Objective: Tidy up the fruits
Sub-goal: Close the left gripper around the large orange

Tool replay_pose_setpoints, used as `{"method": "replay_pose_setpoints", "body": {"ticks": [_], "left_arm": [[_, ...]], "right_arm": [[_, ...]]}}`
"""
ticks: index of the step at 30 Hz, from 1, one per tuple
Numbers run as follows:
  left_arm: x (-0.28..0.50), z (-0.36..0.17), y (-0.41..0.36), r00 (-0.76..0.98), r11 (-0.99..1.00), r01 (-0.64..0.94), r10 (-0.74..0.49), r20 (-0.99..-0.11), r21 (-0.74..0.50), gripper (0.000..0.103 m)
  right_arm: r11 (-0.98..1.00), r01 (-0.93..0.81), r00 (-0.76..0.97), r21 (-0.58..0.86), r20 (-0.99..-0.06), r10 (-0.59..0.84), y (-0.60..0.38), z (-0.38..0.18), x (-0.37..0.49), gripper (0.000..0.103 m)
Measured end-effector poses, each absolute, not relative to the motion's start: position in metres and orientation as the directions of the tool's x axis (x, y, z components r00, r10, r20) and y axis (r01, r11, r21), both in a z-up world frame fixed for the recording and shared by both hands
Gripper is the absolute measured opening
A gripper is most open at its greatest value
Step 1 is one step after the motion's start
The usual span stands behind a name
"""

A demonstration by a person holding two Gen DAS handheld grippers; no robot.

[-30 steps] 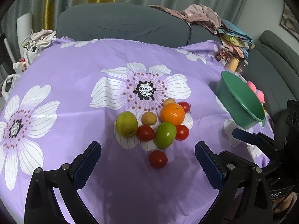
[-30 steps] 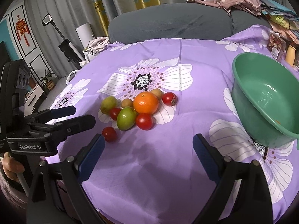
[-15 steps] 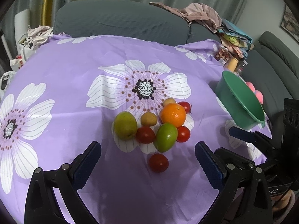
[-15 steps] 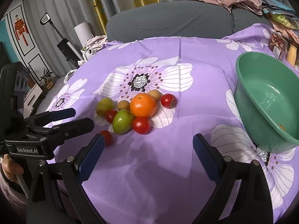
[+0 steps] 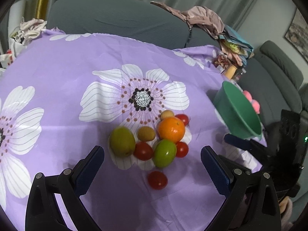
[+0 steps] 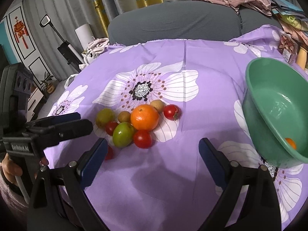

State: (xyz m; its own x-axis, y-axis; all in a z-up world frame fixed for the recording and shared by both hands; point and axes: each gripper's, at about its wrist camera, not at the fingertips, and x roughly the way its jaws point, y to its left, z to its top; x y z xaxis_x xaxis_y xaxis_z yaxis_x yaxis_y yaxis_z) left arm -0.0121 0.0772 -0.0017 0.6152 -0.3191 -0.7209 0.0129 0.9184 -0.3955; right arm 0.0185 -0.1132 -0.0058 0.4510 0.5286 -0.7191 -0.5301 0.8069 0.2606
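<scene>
Both grippers have moved closer to the fruit pile (image 5: 152, 138) in the middle of the desk (image 5: 57, 77). Left gripper (image 5: 152, 170) and right gripper (image 6: 152, 160) are spread wide, holding nothing. Pick one fruit (gently!) for the green bowl (image 6: 256, 104), right side.

Beside the orange (image 5: 171, 129) we count four red tomatoes (image 5: 143, 151), two green fruits (image 5: 164, 153) and two small brown fruits (image 5: 146, 133). We count one green bowl (image 6: 256, 104) right of it, one small orange fruit (image 6: 291, 142) inside.
</scene>
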Motion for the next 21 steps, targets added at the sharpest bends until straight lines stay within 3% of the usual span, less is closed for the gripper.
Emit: {"method": "replay_pose_setpoints", "body": {"ticks": [9, 21], "left_arm": [[0.021, -0.003, 0.082, 0.535, 0.817, 0.058, -0.51, -0.673, -0.573, 0.1], [0.064, -0.018, 0.071, 0.421, 0.807, 0.071, -0.557, -0.716, -0.586, 0.1]], "right_arm": [[0.782, -0.545, 0.397, 0.302, -0.729, 0.558, -0.098, -0.012, 0.033, 0.096], [0.736, -0.475, 0.277, 0.483, -0.711, 0.646, -0.084, -0.037, 0.065, 0.089]]}}
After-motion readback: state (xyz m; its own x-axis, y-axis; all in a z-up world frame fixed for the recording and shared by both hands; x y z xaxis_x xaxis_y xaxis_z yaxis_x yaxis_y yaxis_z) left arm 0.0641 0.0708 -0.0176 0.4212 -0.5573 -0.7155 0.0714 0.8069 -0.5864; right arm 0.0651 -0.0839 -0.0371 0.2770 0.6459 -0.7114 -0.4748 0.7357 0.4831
